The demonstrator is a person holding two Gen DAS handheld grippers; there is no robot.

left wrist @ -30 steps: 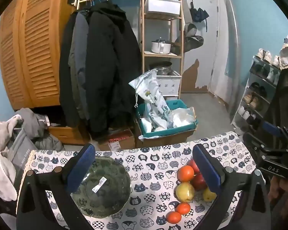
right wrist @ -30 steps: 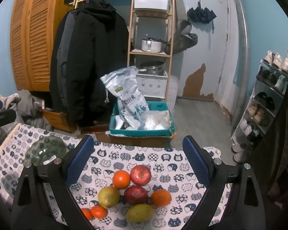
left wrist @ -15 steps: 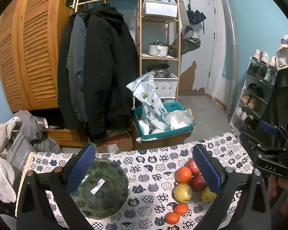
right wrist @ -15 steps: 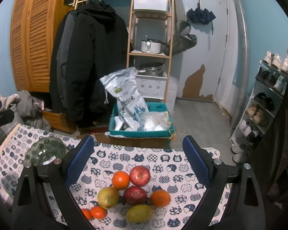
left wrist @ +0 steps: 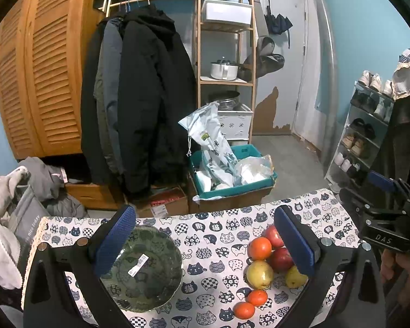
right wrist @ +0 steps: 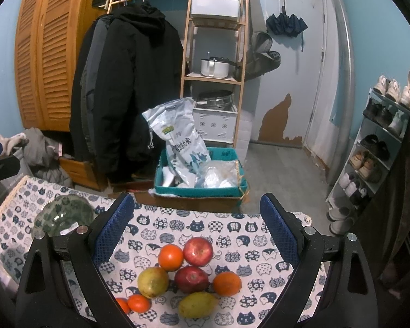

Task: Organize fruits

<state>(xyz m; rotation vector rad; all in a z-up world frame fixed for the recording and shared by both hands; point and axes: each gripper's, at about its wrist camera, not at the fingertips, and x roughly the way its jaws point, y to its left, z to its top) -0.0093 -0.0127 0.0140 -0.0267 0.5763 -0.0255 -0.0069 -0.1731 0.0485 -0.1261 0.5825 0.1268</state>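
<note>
A cluster of fruit lies on the cat-print tablecloth (right wrist: 232, 232): two red apples (right wrist: 198, 251) (right wrist: 191, 278), two oranges (right wrist: 171, 257) (right wrist: 227, 283), a yellow-green pear (right wrist: 153, 281), a yellow lemon-like fruit (right wrist: 196, 304) and two small tangerines (right wrist: 138, 302). A green glass bowl (left wrist: 142, 268) with a barcode sticker stands empty to their left; it also shows in the right wrist view (right wrist: 60, 216). My left gripper (left wrist: 205, 240) is open and empty above the table between bowl and fruit (left wrist: 259, 273). My right gripper (right wrist: 196, 227) is open and empty above the fruit.
The table's far edge faces a cardboard box with a teal tray (right wrist: 199, 188) holding bags. Coats (left wrist: 142, 104), a wooden shelf (left wrist: 224, 54) and a shoe rack (right wrist: 380, 147) stand beyond. Grey clothes (left wrist: 11, 205) lie at the left table edge.
The left gripper's view has tilted slightly, so the table and fruit sit a little higher in frame. The right gripper has barely moved. Both stay open.
</note>
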